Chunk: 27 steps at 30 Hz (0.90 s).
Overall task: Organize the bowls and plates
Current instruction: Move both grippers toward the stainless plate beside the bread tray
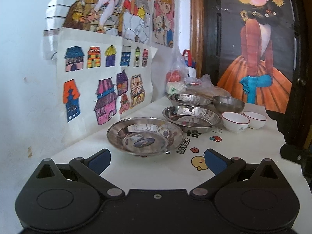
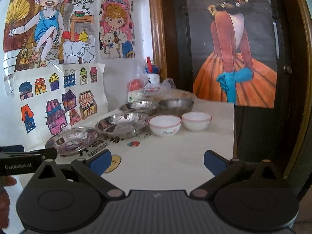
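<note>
Hand [image 2: 4,195] visible from right wrist only.

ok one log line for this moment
phase: before first grasp | left hand-held gripper: open, facing nearest steel plate | right hand-held gripper: open, empty | white bowls: unstacked, side by side

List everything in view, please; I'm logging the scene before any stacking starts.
steel plates: 3, silver, row along the wall
steel bowl: 1, grey, behind the white bowls
white bowls: 2, red-rimmed, side by side, right of the plates
plastic bags: clear, back corner
bottle: 1, white with red-blue cap, back corner
tablecloth: white with cartoon prints
drawings: coloured, on wall
left gripper: open, empty
right gripper: open, empty
</note>
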Each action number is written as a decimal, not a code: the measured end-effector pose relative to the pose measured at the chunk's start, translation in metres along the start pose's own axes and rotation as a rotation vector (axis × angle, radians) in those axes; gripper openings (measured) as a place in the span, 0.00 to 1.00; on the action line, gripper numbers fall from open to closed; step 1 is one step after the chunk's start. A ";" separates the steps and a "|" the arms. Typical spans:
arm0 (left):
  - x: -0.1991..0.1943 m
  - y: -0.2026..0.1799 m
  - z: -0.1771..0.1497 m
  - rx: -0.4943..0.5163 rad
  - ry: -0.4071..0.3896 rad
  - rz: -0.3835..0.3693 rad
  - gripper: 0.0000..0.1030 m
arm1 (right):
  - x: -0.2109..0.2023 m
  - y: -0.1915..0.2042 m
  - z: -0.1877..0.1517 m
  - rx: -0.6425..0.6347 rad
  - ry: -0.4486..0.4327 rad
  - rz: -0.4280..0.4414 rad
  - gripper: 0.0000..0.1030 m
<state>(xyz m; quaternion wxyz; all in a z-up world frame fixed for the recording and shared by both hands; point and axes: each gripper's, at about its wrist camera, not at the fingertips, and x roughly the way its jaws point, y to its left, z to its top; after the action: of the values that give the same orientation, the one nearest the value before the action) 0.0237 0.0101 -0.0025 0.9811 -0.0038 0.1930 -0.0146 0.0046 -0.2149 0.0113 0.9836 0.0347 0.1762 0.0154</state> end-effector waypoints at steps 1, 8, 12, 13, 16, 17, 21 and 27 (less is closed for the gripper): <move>0.004 0.002 0.005 0.008 0.014 -0.013 0.99 | 0.000 -0.003 0.006 -0.010 -0.006 0.001 1.00; 0.024 0.017 0.051 0.033 -0.008 -0.052 0.99 | 0.002 -0.024 0.063 -0.055 -0.062 0.058 1.00; 0.046 0.028 0.088 0.019 0.015 -0.114 0.99 | 0.013 -0.032 0.109 -0.089 -0.056 0.126 1.00; 0.053 0.030 0.096 0.014 0.027 -0.123 0.99 | 0.017 -0.032 0.120 -0.101 -0.056 0.137 1.00; 0.078 0.032 0.118 0.016 0.063 -0.129 0.99 | 0.034 -0.030 0.148 -0.134 -0.034 0.179 1.00; 0.086 0.032 0.125 0.021 0.077 -0.129 0.99 | 0.042 -0.030 0.157 -0.135 -0.021 0.198 1.00; 0.120 0.027 0.146 0.037 0.133 -0.142 0.99 | 0.073 -0.029 0.186 -0.131 0.034 0.260 1.00; 0.169 0.015 0.164 0.074 0.212 -0.187 0.99 | 0.137 -0.025 0.207 -0.134 0.146 0.305 1.00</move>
<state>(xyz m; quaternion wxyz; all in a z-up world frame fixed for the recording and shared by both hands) 0.2426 0.0204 0.0854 0.9490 0.0158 0.2937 -0.1135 0.2055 -0.2473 0.1556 0.9546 -0.0060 0.2383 0.1788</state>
